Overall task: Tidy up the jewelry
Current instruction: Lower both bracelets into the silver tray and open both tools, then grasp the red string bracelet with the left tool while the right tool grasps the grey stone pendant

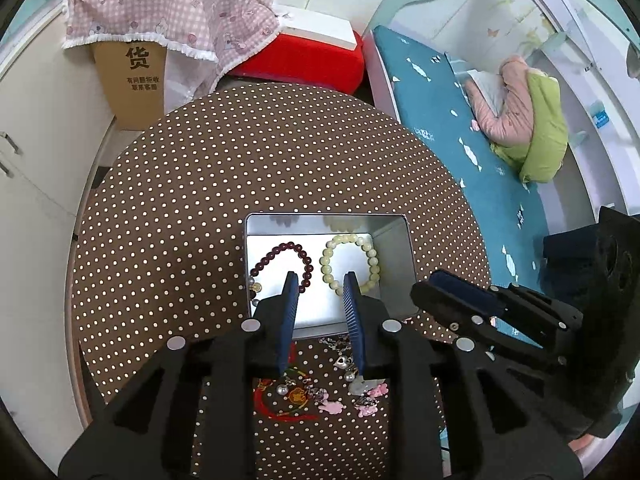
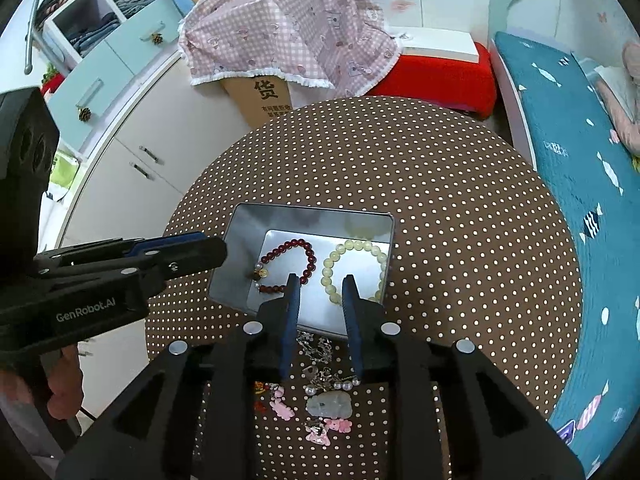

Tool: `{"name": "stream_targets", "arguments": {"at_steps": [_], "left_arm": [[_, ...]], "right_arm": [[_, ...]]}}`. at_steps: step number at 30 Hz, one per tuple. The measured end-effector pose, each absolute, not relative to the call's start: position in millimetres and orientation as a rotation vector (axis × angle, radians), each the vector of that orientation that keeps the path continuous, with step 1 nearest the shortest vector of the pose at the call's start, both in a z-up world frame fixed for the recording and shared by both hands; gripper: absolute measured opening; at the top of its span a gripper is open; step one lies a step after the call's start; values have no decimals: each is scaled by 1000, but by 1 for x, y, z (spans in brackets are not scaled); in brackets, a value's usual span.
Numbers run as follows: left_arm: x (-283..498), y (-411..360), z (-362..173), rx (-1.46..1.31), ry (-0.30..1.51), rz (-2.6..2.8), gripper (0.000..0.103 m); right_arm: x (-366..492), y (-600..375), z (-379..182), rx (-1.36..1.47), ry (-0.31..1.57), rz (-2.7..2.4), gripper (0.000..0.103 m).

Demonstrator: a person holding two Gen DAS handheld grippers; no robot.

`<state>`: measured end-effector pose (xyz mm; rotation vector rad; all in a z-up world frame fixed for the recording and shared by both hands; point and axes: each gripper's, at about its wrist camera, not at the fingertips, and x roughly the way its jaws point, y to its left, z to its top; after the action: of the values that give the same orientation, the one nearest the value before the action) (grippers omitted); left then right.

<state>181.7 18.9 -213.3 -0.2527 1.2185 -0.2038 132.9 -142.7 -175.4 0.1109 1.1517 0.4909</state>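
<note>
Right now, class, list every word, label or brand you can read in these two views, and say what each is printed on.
"GenRobot.AI": white lettering on the black body of the left tongs.
"货": large dark character on the brown cardboard box.
Two rows of small characters under it on the same box: too blurred to read.
Nothing else carries readable text.

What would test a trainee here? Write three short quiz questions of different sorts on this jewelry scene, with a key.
1. True or false: the dark red bead bracelet lies inside the shallow silver metal tin.
2. Which piece lies beside it in the tin? A) pale yellow bead bracelet B) gold ring C) wristwatch
3. Fill in: the pink charms and the pale green carved pendant lie on the brown polka-dot ____, outside the tin.

Key: 1 true; 2 A; 3 tablecloth. Neither the left gripper nor the right gripper holds anything.
</note>
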Motion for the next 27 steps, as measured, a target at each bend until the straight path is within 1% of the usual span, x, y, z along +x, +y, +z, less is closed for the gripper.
{"name": "stream_targets", "arguments": {"at_steps": [10, 12, 17, 27], "left_arm": [[166, 21, -210, -250, 1214, -197, 24], [161, 22, -208, -247, 1211, -196, 24], [147, 25, -208, -239, 1213, -193, 24], [117, 36, -234, -234, 1303, -164, 24]], "right_arm": [[123, -147, -167, 128, 1135, 466, 23], [119, -147, -165, 128, 1132, 467, 24], [108, -147, -163, 126, 1124, 460, 33], [87, -146, -173, 118, 1156, 440, 37]]}}
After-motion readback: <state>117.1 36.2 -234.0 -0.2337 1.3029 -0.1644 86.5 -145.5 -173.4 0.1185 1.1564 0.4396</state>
